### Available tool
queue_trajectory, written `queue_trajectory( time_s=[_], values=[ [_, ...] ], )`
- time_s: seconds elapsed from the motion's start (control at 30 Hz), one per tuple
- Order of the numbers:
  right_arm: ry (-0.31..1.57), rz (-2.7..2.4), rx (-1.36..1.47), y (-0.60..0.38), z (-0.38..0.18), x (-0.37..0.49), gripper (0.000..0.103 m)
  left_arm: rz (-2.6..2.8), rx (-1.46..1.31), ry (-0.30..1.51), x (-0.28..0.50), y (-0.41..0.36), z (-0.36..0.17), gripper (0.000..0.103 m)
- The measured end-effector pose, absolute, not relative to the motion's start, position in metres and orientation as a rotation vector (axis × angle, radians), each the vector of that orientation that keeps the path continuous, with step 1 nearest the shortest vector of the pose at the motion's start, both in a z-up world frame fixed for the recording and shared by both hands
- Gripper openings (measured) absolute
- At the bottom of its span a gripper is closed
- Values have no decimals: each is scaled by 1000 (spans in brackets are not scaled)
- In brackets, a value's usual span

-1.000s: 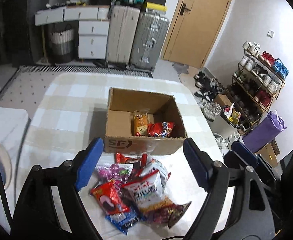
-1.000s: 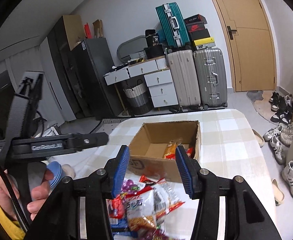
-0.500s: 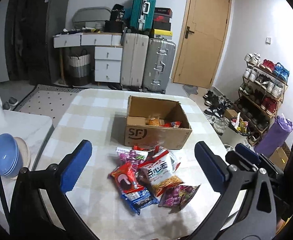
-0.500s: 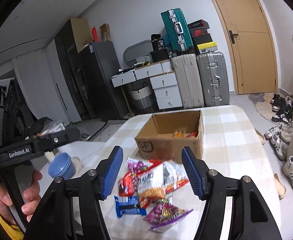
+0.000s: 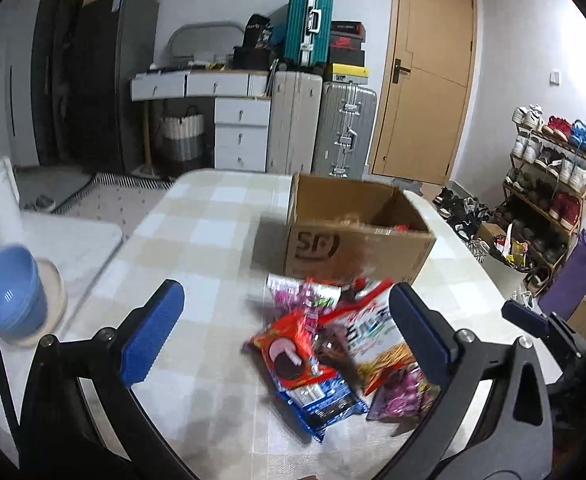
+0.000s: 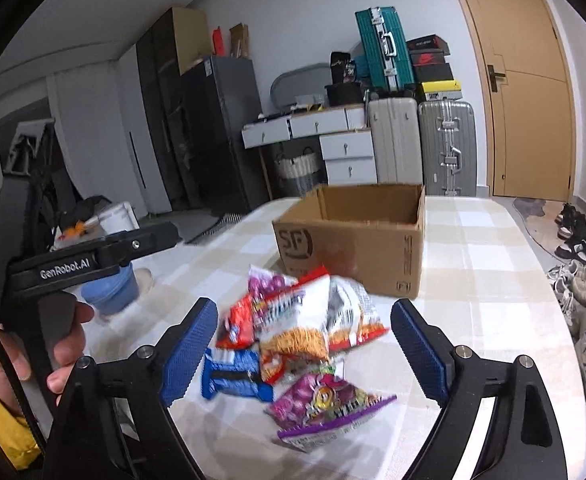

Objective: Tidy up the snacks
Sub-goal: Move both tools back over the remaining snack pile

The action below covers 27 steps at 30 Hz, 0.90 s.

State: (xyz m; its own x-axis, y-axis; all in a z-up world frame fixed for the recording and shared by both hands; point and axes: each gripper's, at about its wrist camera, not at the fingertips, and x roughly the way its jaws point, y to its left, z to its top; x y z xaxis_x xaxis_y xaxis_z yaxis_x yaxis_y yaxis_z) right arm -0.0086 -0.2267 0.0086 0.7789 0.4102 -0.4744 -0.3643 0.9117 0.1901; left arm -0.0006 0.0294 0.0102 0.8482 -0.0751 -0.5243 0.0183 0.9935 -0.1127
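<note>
Blue bowls (image 5: 11,292) are stacked on a low white surface, far to the left of the cardboard box (image 5: 357,236), off the desk (image 5: 197,240). Left hand-held gripper (image 5: 281,336): jaws spread wide, blue pads empty, hovering above the desk on the near side of the box; seen from the right wrist view, its black body (image 6: 93,256) is gripped in the person's hand (image 6: 21,352), well to the left of the box. Checked cloth covers the desk. Snack packets (image 5: 333,356) lie in a loose overlapping pile on the desk, just in front of the box's printed face, apart from both grippers: a red packet (image 5: 289,348) and a blue packet (image 5: 317,400) at the pile's left, a white-and-orange packet (image 6: 297,320) in the middle, a purple packet (image 6: 325,404) nearest the cameras. Box: open-topped, upright, beyond the pile; a few packets show inside along its right inner wall, blurred. Right hand-held gripper (image 6: 305,348): jaws also wide apart and empty, held above the pile on the near side of the box. Suitcases (image 5: 321,124) stand against the wall behind the box; a shoe rack (image 5: 549,184) stands to the box's right.
</note>
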Motion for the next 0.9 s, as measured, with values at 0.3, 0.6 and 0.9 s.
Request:
queue_trajectory(
  time_s=[0.3,0.6,0.9],
  values=[
    [592,400,80,-228,-4,3,90,-66,33,611,27,-2,-10,102],
    [628,367,108,-230,-11,5,90,-53,34,624,21,-3,-13,102],
    [666,367,109,-217,-21,19,90,-1,16,679,33,9,-23,102]
  ],
)
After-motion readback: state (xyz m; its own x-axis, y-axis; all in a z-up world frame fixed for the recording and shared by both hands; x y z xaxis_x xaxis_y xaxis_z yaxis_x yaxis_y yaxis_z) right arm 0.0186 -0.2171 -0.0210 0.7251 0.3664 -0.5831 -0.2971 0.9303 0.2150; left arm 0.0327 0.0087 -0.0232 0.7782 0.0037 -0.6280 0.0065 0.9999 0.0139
